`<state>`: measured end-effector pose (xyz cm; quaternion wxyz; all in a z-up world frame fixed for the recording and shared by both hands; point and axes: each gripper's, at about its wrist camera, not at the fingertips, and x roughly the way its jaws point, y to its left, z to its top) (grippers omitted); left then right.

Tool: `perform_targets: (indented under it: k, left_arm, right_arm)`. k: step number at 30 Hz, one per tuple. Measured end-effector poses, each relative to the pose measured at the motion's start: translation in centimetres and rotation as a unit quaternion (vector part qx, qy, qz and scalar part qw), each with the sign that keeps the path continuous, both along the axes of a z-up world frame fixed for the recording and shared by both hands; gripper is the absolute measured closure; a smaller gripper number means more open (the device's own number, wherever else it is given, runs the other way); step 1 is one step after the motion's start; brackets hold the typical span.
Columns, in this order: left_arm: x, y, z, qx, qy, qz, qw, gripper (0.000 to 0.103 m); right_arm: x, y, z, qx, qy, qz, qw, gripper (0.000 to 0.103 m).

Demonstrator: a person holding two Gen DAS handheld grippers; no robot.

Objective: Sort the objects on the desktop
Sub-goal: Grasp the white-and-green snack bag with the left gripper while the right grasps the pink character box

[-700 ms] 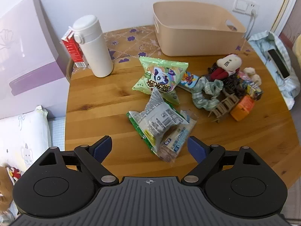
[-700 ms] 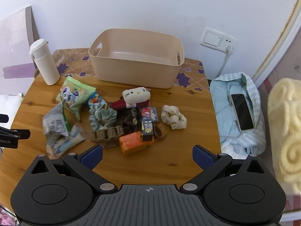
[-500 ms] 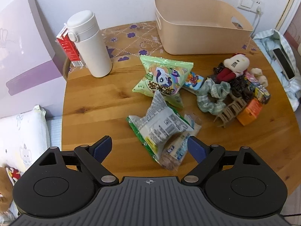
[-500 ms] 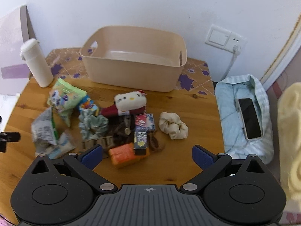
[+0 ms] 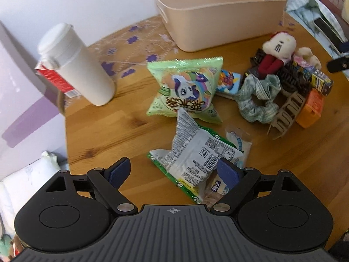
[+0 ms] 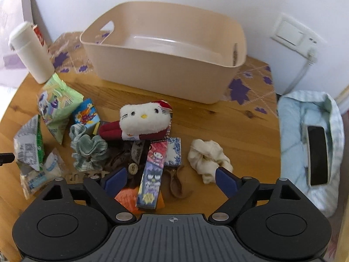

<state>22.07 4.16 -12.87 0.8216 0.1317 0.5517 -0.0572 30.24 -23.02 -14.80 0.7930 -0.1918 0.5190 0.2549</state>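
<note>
On the round wooden table (image 6: 246, 128), the beige bin (image 6: 165, 65) waits empty at twelve o'clock. Our left gripper (image 5: 174, 171) hangs with jaws wide apart over the crinkled silver-green snack bag (image 5: 196, 155), gripping nothing; we should pinch its puffed middle, we judge. Our right gripper (image 6: 168, 180), also spread and empty, hovers above the long cartoon-printed box (image 6: 152, 174) at six o'clock

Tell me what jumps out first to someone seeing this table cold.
The big beige bin at the back of the round table, with nothing visible inside. Before it sprawls a jumble: a white cat plush on top, a green snack bag to its left, a cream scrunchie to its right. A white bottle stands back left.
</note>
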Motion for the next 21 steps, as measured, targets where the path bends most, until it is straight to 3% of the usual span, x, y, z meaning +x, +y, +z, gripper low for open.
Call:
perform_targets:
  k: [5,10,16,19,21]
  left_arm:
    - [0.8,-0.3,-2.1,0.010,0.018,-0.043,0.9989,0.014]
    - [1.5,-1.1,-3.7,0.031,0.027,-0.097,0.9944,0.014]
    - [2.9,-1.1,-5.5,0.021,0.041,-0.094,0.9945,0.015]
    - [3.6,-0.9,-6.2,0.015,0.048,-0.084,0.9952,0.015]
    - [3.9,-0.8,-6.8,0.015,0.053,-0.082,0.9951,0.024]
  right_arm:
    - [1.7,1.2,-1.9,0.007,0.033,0.012,0.999,0.013]
    - [2.6,2.2,-3.6,-0.016,0.037,0.021,0.999,0.030]
    - [3.1,1.9,-4.3,-0.014,0.053,0.027,0.998,0.047]
    - [3.4,1.5,-4.4,-0.009,0.056,0.031,0.998,0.070]
    - [3.6,1.3,-4.5,-0.004,0.060,0.031,0.998,0.082]
